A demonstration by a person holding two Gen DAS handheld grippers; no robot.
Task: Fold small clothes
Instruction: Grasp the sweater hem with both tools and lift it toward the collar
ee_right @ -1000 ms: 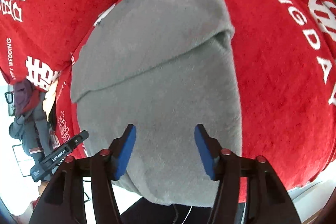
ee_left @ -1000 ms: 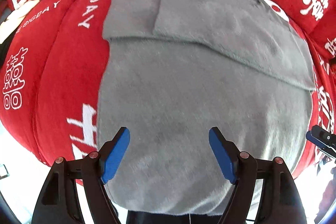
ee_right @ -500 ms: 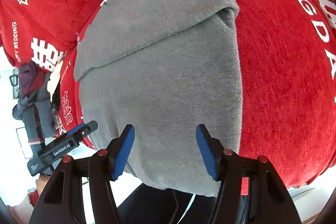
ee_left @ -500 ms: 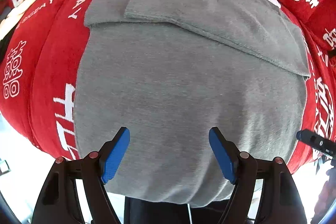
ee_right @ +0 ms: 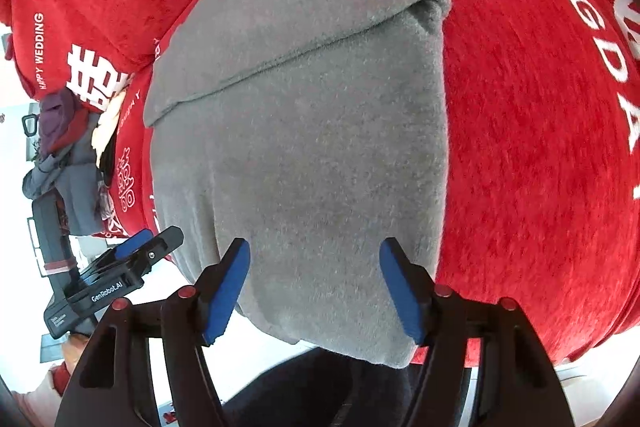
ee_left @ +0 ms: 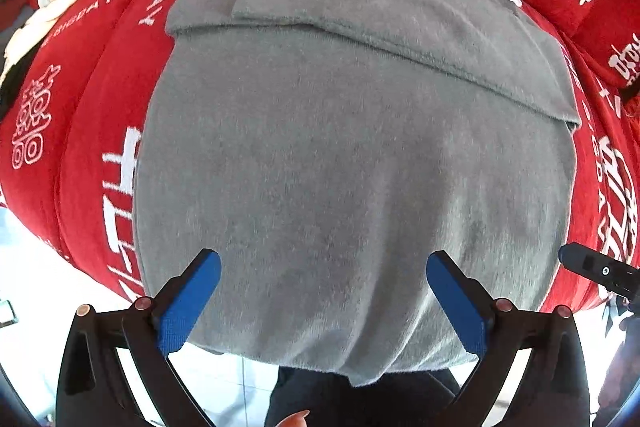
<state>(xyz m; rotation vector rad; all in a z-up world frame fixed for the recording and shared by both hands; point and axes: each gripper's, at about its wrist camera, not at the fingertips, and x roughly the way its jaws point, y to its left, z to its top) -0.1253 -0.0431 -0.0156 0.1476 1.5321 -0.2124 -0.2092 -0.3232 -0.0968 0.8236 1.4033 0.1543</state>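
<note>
On the red cover [ee_left: 84,131] with white words and signs lies the gray cloth [ee_left: 340,163]. It is spread flat and takes up most of the middle. The far part of the gray cloth is folded over toward the near side, so a second layer [ee_left: 400,15] sits on top with a long edge running across. The near edge of the gray cloth hangs a little over the front of the red cover.

At the left side of the left wrist view, the red cover shows big white signs and the letters "BIGDAY". The left claw [ee_left: 322,269] hangs over the near part of the gray cloth and points down at it. Its jaws have just been opening, and now its 2 blue pads [ee_left: 188,303] stand wide apart. Nothing is held between them. The gray cloth is below them, not pinched. At the far right edge, the dark tip of the other tool [ee_left: 596,269] pokes in.

In the right wrist view, far to the left, a pile of clothes [ee_right: 60,155] sits beyond the red cover. The left claw [ee_right: 156,247] shows there too, at the left edge of the gray cloth [ee_right: 320,131]. The right claw [ee_right: 314,269] is over the near right part of the gray cloth. Its jaws have also just been opening. Its blue pads [ee_right: 404,295] are apart and grip nothing.
</note>
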